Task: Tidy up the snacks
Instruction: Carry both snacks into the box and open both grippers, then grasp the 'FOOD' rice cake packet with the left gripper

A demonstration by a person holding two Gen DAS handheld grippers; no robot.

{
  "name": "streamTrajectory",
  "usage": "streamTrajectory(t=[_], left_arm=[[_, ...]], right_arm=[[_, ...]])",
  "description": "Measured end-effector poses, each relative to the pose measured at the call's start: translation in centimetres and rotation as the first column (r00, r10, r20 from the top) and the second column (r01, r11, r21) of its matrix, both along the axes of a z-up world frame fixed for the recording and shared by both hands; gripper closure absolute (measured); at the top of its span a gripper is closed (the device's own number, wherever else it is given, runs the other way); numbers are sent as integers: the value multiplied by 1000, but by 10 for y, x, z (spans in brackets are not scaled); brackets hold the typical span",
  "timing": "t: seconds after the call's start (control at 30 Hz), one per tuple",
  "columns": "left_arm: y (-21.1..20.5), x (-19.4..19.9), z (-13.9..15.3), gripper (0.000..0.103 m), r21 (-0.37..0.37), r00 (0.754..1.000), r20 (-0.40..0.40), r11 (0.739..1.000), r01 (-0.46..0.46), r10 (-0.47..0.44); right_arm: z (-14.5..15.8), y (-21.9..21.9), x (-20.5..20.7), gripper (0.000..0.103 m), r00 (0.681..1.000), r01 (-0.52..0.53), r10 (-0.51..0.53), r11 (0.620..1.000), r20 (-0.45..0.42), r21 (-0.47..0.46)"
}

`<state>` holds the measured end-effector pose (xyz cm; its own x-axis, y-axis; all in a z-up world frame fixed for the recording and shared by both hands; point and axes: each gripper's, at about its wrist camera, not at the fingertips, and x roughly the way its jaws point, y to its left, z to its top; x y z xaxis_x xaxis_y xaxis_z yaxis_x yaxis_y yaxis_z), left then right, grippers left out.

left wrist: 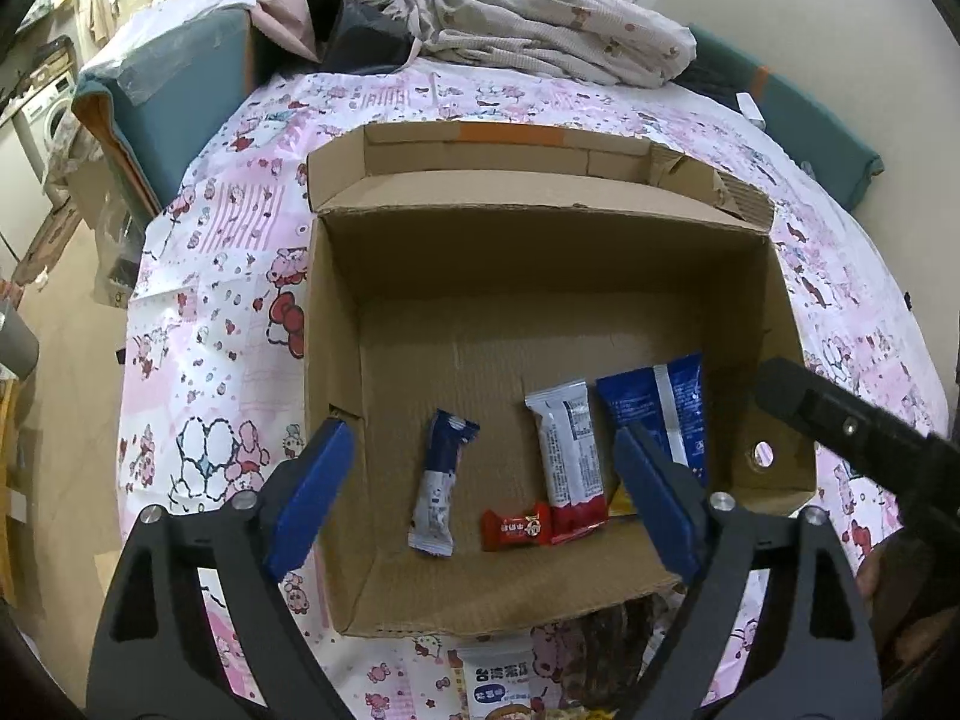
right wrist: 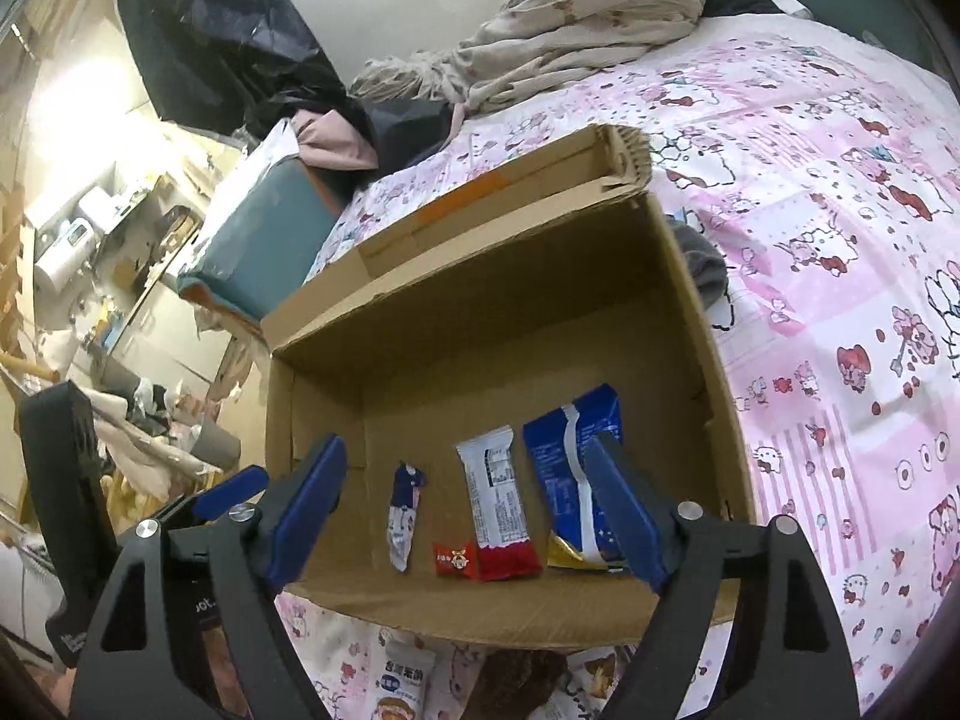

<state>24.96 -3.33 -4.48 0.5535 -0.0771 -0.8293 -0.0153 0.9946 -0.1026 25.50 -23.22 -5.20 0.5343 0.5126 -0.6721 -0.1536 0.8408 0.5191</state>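
Observation:
An open cardboard box (left wrist: 510,348) (right wrist: 510,360) lies on a pink cartoon-print sheet. Along its near wall lie a blue-and-white stick packet (left wrist: 441,480) (right wrist: 403,516), a small red candy (left wrist: 516,529) (right wrist: 454,558), a white packet with a red end (left wrist: 570,462) (right wrist: 498,504), a large blue packet (left wrist: 654,408) (right wrist: 564,468) and a gold wrapper corner (left wrist: 621,504) (right wrist: 567,555). My left gripper (left wrist: 480,429) hovers open above this row, holding nothing. My right gripper (right wrist: 467,441) is open and empty over the same row; its black body (left wrist: 840,426) shows at the right.
More snack packets lie on the sheet in front of the box, one white with printed characters (left wrist: 498,684) (right wrist: 399,684). A crumpled blanket (left wrist: 540,18) sits at the far end. A teal cushion (left wrist: 174,96) stands to the left, a grey cloth (right wrist: 702,264) beside the box.

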Motion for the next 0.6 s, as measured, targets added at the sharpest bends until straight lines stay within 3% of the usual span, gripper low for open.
streamTrajectory(t=[0.6], left_arm=[[23,-32,29,16,-27,997,64,999,-29,31]], right_arm=[[30,-21,-30,19,998,51,-51,999,33,-6]])
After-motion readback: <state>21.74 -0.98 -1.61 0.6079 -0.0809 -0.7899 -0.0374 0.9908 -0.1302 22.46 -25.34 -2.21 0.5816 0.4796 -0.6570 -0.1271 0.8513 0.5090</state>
